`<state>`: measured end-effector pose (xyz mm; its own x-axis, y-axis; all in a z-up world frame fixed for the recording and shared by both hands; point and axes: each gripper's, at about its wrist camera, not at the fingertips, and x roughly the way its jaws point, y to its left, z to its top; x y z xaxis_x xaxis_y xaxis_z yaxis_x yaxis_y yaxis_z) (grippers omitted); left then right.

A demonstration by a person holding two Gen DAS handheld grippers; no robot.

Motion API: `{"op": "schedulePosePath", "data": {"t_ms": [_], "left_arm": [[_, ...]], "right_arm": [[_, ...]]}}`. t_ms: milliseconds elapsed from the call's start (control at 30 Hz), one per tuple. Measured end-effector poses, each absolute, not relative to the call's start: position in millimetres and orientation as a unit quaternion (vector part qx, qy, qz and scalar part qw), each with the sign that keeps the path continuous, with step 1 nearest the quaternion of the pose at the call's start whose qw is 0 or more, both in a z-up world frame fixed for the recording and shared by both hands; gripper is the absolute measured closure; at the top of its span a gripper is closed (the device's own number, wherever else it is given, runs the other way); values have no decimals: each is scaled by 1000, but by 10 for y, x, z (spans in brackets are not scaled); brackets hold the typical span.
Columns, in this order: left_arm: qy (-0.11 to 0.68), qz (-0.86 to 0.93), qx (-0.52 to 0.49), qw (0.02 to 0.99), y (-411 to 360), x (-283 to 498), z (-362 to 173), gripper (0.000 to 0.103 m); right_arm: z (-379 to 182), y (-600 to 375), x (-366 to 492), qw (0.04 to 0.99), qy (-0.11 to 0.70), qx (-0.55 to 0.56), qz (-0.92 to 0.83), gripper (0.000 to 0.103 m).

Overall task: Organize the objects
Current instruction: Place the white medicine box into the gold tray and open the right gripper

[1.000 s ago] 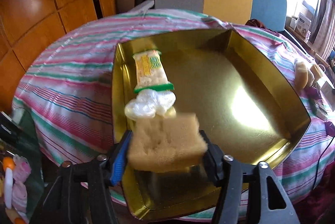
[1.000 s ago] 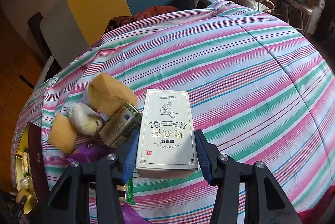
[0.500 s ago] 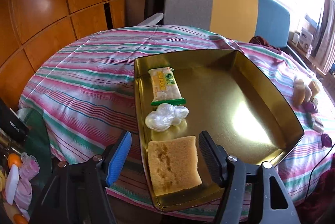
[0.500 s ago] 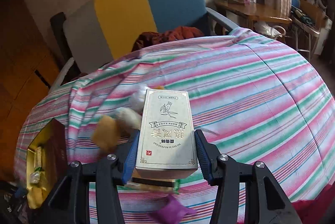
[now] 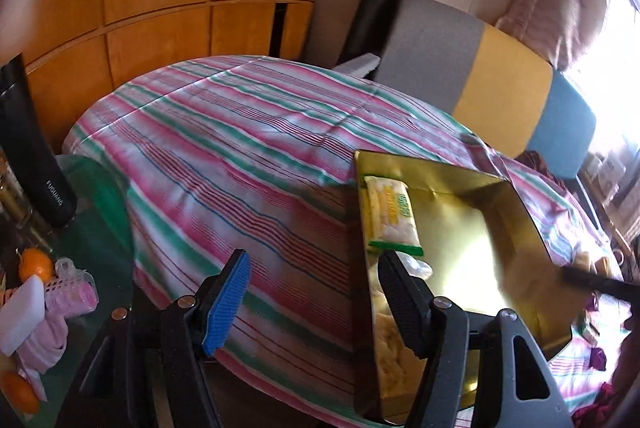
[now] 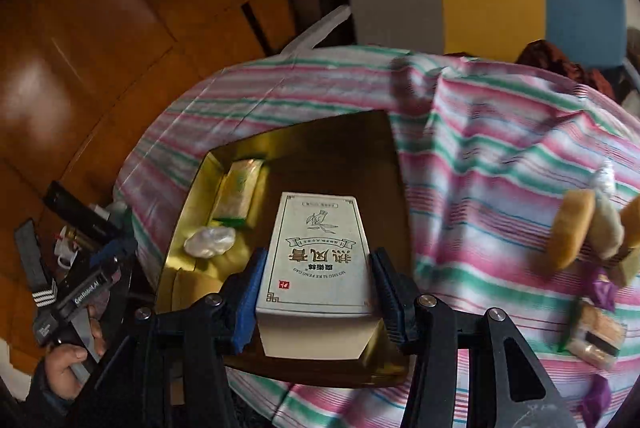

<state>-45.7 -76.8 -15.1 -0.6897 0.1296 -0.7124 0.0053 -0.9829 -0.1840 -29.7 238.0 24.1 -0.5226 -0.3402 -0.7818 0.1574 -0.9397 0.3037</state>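
A gold tray (image 5: 516, 203) (image 6: 336, 135) lies on the striped tablecloth. It holds a yellow-green snack packet (image 5: 390, 214) (image 6: 238, 189), a crumpled clear wrapper (image 6: 210, 242) and a yellow sponge (image 5: 390, 344) (image 6: 192, 284). My left gripper (image 5: 312, 302) is open and empty, left of the tray over the cloth. My right gripper (image 6: 316, 292) is shut on a white box with Chinese print (image 6: 318, 256), held above the tray. The left gripper (image 6: 96, 268) also shows in the right wrist view.
Several sponges, small packets and purple wrappers (image 6: 588, 240) lie on the cloth right of the tray. A grey, yellow and blue chair (image 5: 480, 83) stands behind the table. A black flask (image 5: 32, 155), oranges (image 5: 34, 264) and pink items sit at the left.
My left gripper let the sponge go in the tray, then drew back to the left. My right gripper carried the white box from the cluttered side over to the tray.
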Motion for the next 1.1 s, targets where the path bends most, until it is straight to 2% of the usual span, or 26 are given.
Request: {"op": "schedulePosePath", "data": {"t_ms": [233, 533, 567, 633, 733, 867, 933, 1033, 1100], "left_arm": [[-93, 907, -408, 53, -738, -455, -266, 37], [-96, 904, -413, 50, -725, -458, -317, 37], [-97, 904, -414, 50, -723, -455, -325, 37], [-99, 903, -415, 49, -720, -449, -329, 37], [-97, 906, -409, 56, -695, -424, -312, 37], [-96, 912, -393, 66, -664, -382, -267, 37], [-97, 915, -385, 71, -662, -368, -241, 37], [-97, 919, -375, 75, -648, -347, -209, 37], [-97, 918, -377, 77, -621, -352, -204, 37]], "right_arm": [[-363, 1648, -554, 155, -68, 540, -825, 50], [-493, 1253, -420, 208, -51, 547, -809, 44], [-511, 1244, -404, 217, -57, 549, -805, 40], [-520, 1264, -379, 225, -71, 543, -806, 11], [-416, 1328, -303, 216, -71, 513, -828, 1], [-190, 1436, -184, 190, -44, 460, -866, 0], [-39, 1498, -73, 154, -10, 415, -897, 0], [285, 1544, 266, 65, 85, 286, -952, 0], [385, 1585, 440, 18, 115, 212, -970, 0]]}}
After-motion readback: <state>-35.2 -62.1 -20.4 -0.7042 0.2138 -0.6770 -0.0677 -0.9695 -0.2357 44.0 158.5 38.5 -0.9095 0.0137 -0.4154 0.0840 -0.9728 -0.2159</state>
